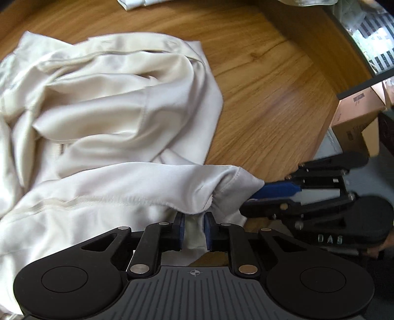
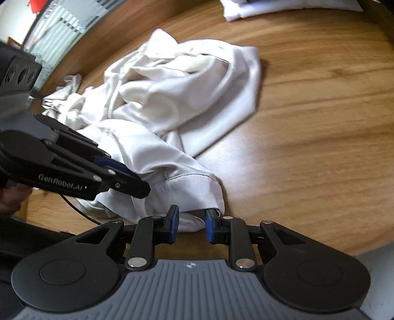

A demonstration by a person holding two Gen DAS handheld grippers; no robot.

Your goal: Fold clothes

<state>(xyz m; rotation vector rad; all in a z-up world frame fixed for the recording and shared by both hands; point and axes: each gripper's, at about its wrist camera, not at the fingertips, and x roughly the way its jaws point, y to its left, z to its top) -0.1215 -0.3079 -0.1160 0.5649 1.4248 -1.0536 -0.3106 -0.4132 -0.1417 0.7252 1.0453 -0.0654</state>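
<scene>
Cream satin garment (image 1: 103,118) lies crumpled on the wooden desk (image 1: 270,98), bunched toward the near edge, its far part spread toward the middle.

Your left gripper (image 1: 194,231) sits at the near edge of the desk, blue pads (image 1: 181,230) spread with a fold of the garment's hem between them; from this view you cannot tell whether they bite it. In the right wrist view the same gripper (image 2: 138,183) comes in from the left with its tips at the cloth, looking nearly together there, so its state stays unclear.

Your right gripper (image 2: 190,225) is also at the near edge, pads (image 2: 209,226) spread around a small lump of cloth, not squeezing it. In the left wrist view it (image 1: 261,190) reaches in from the right, blue fingertip touching the garment's corner.

A second pale folded cloth (image 2: 283,8) lies at the far edge. Cardboard boxes (image 1: 359,118) stand beyond the desk's right edge.
</scene>
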